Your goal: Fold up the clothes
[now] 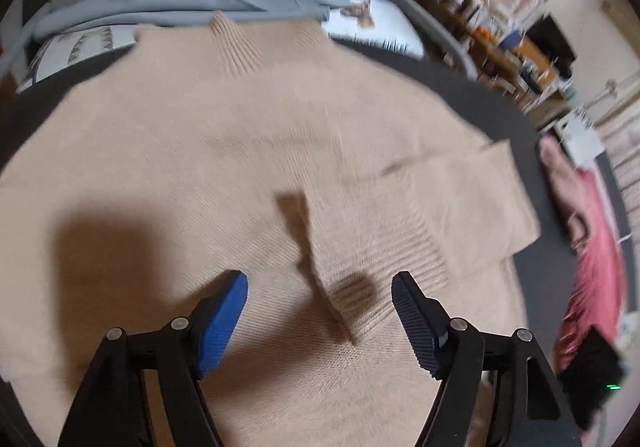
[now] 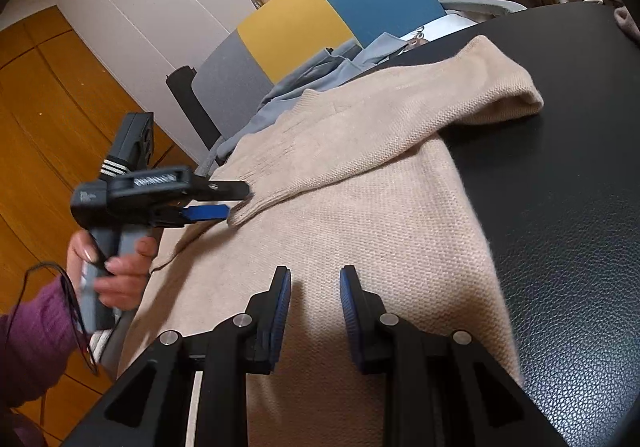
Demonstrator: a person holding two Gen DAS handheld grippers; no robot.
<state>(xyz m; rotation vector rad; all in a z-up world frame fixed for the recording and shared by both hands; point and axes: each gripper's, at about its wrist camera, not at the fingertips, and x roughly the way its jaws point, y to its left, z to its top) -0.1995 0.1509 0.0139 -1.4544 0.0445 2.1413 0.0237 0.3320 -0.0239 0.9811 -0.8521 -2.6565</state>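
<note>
Two tongs | left tongs point(image 1: 320, 321): wide open above sleeve cuff point(image 1: 360, 295) | right tongs point(image 2: 315, 321): open, empty | beige sweater point(image 2: 360, 215) flat on bench point(image 2: 560, 187)

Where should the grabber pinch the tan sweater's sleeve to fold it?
Probably at the ribbed cuff of the beige sweater. It is the sleeve's free end, lying loose on top of the body, so one finger could slide under its edge. The open left gripper already straddles it; come straight down from above.
</note>
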